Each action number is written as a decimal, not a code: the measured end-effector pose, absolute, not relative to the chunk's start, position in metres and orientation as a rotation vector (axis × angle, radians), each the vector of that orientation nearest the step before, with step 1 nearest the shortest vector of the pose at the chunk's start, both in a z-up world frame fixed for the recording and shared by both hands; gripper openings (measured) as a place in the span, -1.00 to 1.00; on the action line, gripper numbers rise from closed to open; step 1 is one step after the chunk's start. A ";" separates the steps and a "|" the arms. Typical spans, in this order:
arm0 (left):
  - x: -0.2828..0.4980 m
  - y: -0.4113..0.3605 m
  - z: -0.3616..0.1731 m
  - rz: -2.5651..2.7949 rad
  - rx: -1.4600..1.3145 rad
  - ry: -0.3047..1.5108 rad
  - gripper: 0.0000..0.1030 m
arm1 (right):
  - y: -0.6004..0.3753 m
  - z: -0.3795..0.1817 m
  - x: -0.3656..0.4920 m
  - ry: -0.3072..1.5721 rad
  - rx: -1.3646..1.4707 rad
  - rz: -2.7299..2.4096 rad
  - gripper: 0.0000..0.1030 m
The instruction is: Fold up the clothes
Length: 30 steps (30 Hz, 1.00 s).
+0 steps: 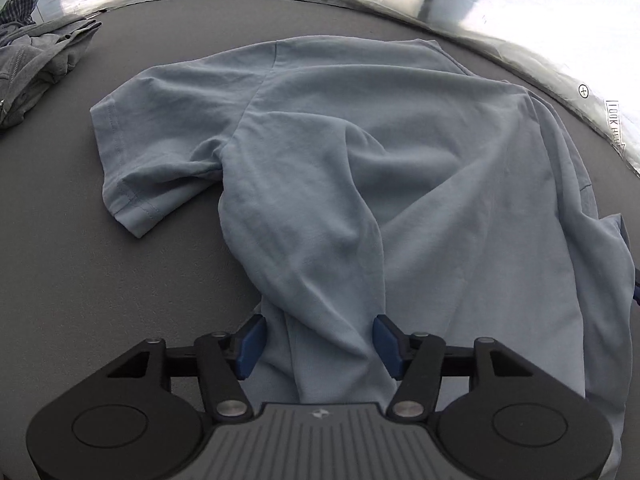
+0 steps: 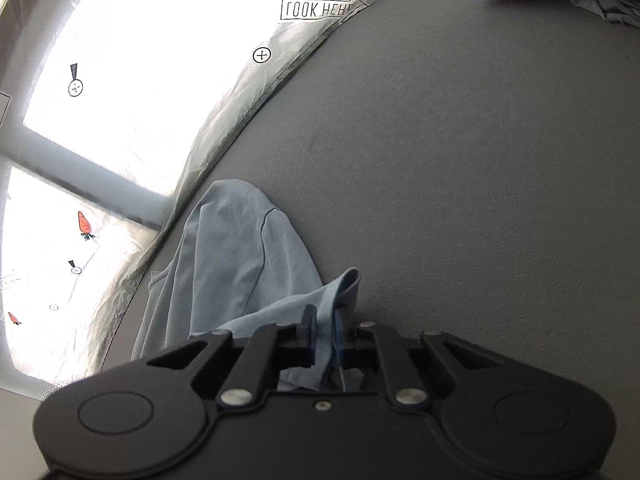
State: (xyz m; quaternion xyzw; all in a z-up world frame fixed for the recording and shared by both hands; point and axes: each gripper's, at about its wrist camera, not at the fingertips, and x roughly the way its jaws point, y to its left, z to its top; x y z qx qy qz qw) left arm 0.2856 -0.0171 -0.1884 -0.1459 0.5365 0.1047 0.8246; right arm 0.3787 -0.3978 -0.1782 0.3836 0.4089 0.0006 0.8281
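Shirt (image 1: pixel 360 184) lies rumpled on the table (image 1: pixel 80 280). My right gripper (image 2: pixel 324 332) is clamped on its hem, while my left gripper (image 1: pixel 318 346) stands apart around a bunched ridge. I should close left firmly, then pull both evenly to flatten it.

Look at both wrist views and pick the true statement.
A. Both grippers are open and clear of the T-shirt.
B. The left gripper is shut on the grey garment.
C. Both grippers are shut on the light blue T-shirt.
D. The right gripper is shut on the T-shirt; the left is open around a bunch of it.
D: the right gripper pinches the light blue T-shirt, while the left gripper stands open around a bunch of it.
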 end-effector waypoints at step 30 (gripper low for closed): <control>0.294 -0.053 -0.205 0.117 -0.088 1.189 0.92 | -0.347 -0.187 0.336 0.939 0.245 0.100 -0.30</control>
